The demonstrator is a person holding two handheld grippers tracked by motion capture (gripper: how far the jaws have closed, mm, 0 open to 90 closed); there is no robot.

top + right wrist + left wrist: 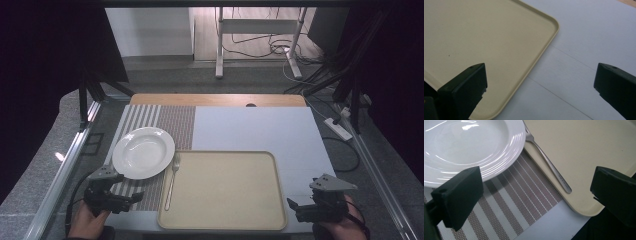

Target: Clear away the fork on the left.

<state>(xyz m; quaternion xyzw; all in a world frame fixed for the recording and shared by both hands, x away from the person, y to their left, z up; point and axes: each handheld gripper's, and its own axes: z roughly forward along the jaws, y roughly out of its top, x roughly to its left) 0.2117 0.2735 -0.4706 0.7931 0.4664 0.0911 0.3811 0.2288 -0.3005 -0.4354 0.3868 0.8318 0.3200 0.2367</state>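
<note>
A white plate (143,151) rests on a striped placemat (165,122) at the table's left. A metal fork (172,179) lies along the left rim of a beige tray (225,187), tines toward the plate. My left gripper (131,199) hovers open near the front left corner, just in front of the plate (469,145), with the fork (551,167) between its jaws' line of sight. At the front right, my right gripper (295,209) stands open beside the tray's right edge (541,52), holding nothing.
The tray (584,147) sits on a white sheet (260,127) covering most of the wooden table. Metal frame rails run down both sides. A power strip (338,128) and cables lie on the floor to the right.
</note>
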